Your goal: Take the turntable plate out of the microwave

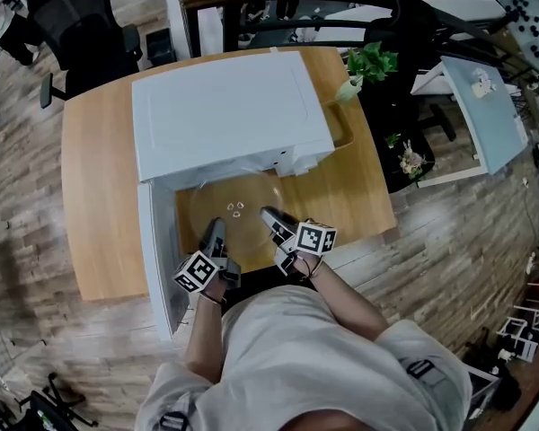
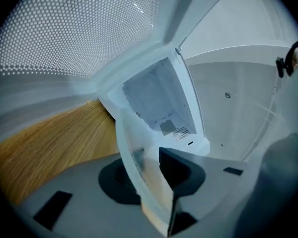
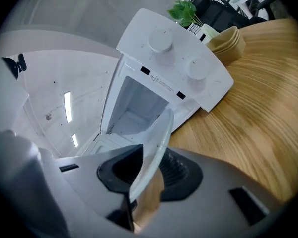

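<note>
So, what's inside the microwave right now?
Bare white walls and a vent grille show inside the microwave. The turntable plate, gripped just outside it, hides part of the cavity floor.

Microwave (image 1: pixel 229 115) on table (image 1: pixel 99 196), door (image 1: pixel 157 259) at left, turntable plate (image 1: pixel 242 227) before it, plant (image 1: pixel 371 61) right

One microwave (image 1: pixel 229 115), one turntable plate (image 1: pixel 238 206), one wooden table (image 1: pixel 99 196), one potted plant (image 1: pixel 370 63) — plus two knobs (image 3: pixel 160 41) and two grippers, left gripper (image 1: pixel 216 229) and right gripper (image 1: pixel 269 215).
</note>
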Demonstrator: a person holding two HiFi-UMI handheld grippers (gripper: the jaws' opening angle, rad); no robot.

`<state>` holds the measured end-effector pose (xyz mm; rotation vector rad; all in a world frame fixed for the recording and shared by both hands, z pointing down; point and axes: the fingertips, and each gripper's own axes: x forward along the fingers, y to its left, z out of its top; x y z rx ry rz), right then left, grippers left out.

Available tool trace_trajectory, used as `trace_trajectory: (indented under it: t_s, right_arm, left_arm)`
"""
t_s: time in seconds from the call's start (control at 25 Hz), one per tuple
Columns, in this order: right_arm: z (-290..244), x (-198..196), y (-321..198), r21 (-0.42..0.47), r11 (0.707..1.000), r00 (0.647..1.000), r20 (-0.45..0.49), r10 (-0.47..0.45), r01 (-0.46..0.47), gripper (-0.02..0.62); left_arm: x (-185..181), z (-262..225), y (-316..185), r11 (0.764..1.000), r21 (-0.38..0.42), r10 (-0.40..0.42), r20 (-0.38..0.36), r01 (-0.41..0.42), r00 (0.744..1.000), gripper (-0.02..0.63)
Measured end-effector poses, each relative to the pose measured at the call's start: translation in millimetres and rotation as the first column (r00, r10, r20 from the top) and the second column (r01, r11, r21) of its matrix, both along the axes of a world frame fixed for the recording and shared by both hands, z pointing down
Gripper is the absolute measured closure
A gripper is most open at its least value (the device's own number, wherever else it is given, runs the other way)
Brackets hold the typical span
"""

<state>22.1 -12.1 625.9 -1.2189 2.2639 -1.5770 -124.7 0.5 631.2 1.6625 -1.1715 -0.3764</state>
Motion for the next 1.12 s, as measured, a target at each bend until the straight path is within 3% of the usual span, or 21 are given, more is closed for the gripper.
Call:
trace_trajectory:
  t_s: [0.28,0.52,1.12]
  right_arm:
    - [-10,5,8,0.028,0.999,0.999,0.025,-0.030,0.030,0.488]
    - [-27,20,33,0.062,0.995,0.996,0.036,-0.078,0.076,0.486]
    - [-86,52,67,0.215,0.974,0.994,0.064,-0.092,0.077,0.485]
  left_arm:
    - [3,-10,15,0.999,0.022,-0.040,0.038,0.039,0.999,0.485]
    - [26,-33,45,0.997,0.030,-0.068,0.020,0.068,0.997,0.483]
    - [53,-88,78,0.986,0.157,-0.076,0.069,0.064,0.995,0.480]
